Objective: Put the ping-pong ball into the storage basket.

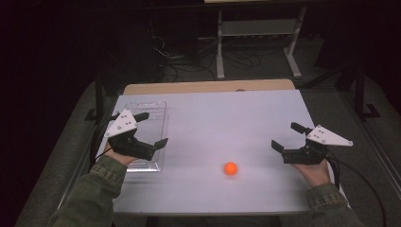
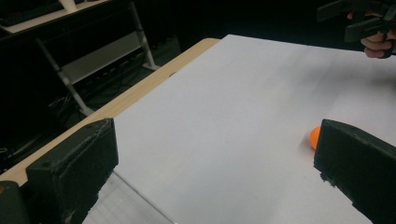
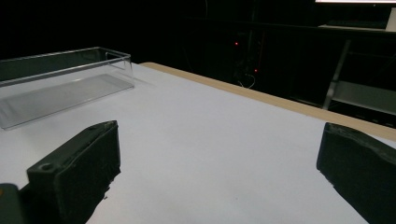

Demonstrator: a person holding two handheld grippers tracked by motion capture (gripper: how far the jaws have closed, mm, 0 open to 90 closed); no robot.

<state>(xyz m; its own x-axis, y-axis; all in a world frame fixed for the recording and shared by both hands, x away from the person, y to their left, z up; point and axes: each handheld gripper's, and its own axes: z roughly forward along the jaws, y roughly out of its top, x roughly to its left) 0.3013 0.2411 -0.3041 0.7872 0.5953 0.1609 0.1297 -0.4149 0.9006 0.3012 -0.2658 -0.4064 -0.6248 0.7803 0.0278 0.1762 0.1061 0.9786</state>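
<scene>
Jaws spread wide on both grippers, nothing between them. Small orange ball [image 1: 231,168] resting loose on the white tabletop [image 1: 213,123], toward the near edge, between the two hands and nearer the right gripper [image 1: 285,138] than the left gripper [image 1: 152,128]; also peeking out from behind the right-hand jaw in the left gripper view [image 2: 315,137]. Neither gripper touching it, both well apart from it and hovering above the surface. Clear rectangular plastic tray [image 1: 158,111] lying at the left side of the table, partly under the left gripper, empty as far as can be told. Likely risks from here: round and light, so prone to roll at the slightest nudge from a jaw tip coming in off-centre; prone to squirt out sideways or forward if the jaws close on it above or below its middle; near enough to the front edge to run off the table if knocked that way. Smooth, bare top, nothing to stop a roll. Further risk: clipping the thin tray wall with the left gripper and shifting the tray.
</scene>
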